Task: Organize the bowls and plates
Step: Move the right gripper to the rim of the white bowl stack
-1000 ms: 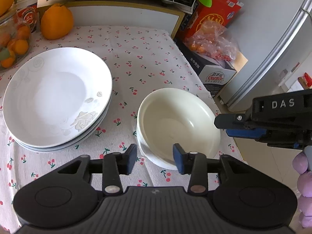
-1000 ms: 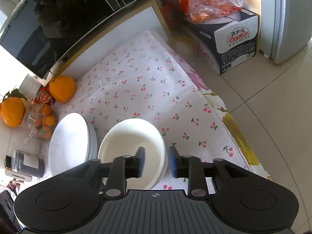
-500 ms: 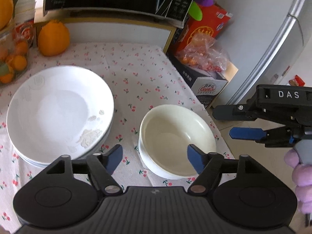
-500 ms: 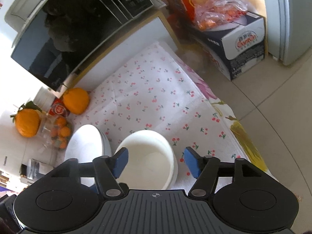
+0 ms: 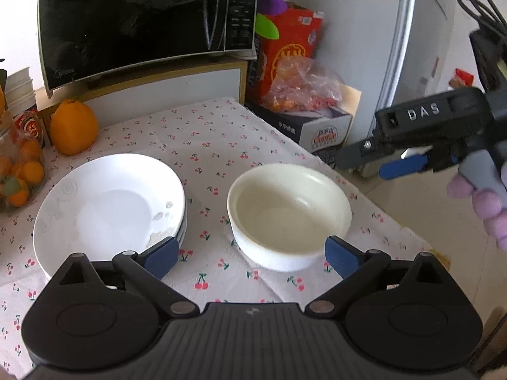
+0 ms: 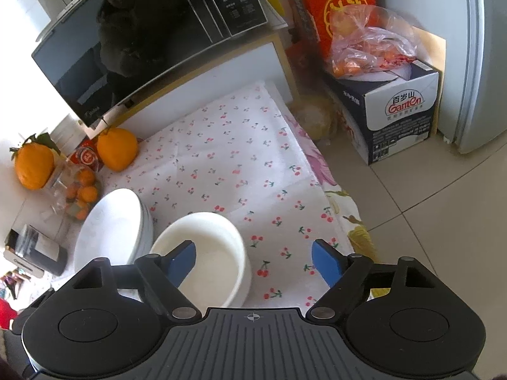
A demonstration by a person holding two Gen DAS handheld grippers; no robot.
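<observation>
A stack of white plates [image 5: 107, 209] sits at the left of the cherry-print tablecloth [image 5: 206, 145], and a cream bowl [image 5: 288, 215] stands to its right. My left gripper [image 5: 250, 258] is open and empty, held back above the table's near edge in front of both. My right gripper [image 6: 253, 261] is open and empty, above the bowl [image 6: 206, 253] and beside the plates [image 6: 111, 231]. It also shows in the left wrist view [image 5: 402, 158], raised to the right of the bowl.
A black microwave [image 5: 136, 22] stands on a shelf at the back. Large oranges [image 5: 73, 126] and a bag of small oranges [image 5: 19, 174] lie at the back left. A Ganten box [image 6: 399, 110] with a bagged snack and a fridge [image 6: 484, 57] stand on the floor to the right.
Both grippers have opened wide, from nearly shut. Both have pulled up and back from the bowl, which stays on the cloth.
</observation>
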